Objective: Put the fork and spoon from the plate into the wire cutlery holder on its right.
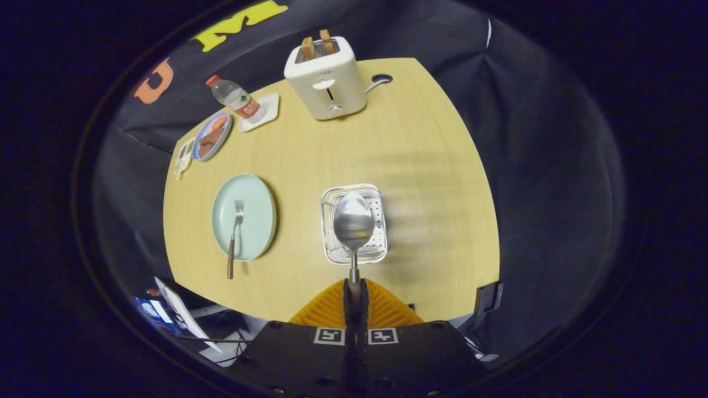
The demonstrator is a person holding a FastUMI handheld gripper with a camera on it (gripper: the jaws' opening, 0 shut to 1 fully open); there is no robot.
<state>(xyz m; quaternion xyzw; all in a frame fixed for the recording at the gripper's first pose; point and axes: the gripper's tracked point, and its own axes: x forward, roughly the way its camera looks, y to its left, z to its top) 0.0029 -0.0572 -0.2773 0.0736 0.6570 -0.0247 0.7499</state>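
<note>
My gripper [354,284] pinches the polished steel spoon [353,224] by its slick, stiff handle above the square wire cutlery holder [327,200], while 1 light wooden-handled fork [234,236] waits on the pale green plate [260,202], best gripped mid-handle.

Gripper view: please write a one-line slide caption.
Gripper shut on silver metal spoon above wire cutlery holder; fork on pale green plate.

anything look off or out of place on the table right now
Only the fork: its handle sticks out past the rim of the plate onto the table. The gripper is shut on the spoon, held above the wire holder.
</note>
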